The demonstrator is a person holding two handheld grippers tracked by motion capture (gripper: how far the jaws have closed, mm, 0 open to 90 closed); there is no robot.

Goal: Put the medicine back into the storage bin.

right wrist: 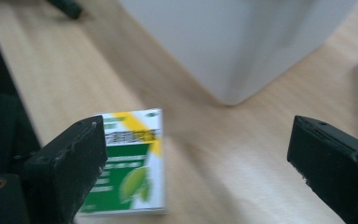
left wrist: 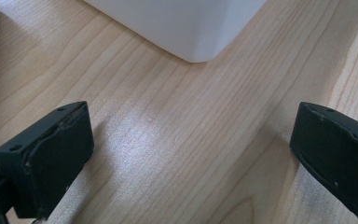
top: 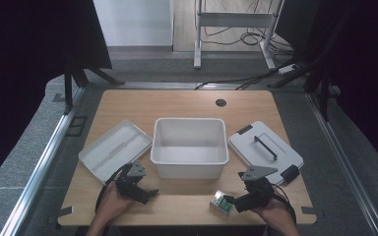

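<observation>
A small green, yellow and white box (top: 221, 202) lies on the wooden table near its front edge, right of centre. My right gripper (top: 231, 200) is open just to its right, jaws pointing left at it. In the right gripper view the box (right wrist: 131, 163) lies by the left jaw, partly inside the wide gap of the gripper (right wrist: 198, 140). My left gripper (top: 148, 193) rests low near the front left, jaws pointing right. In the left gripper view it (left wrist: 193, 126) is open over bare wood with nothing between the jaws.
A white open bin (top: 189, 146) stands mid-table, its corner close ahead of each gripper (left wrist: 186, 28) (right wrist: 233, 46). A shallow white tray (top: 115, 148) lies to its left. A white lid with a black handle (top: 266, 150) lies to its right. Bare wood runs between the two grippers.
</observation>
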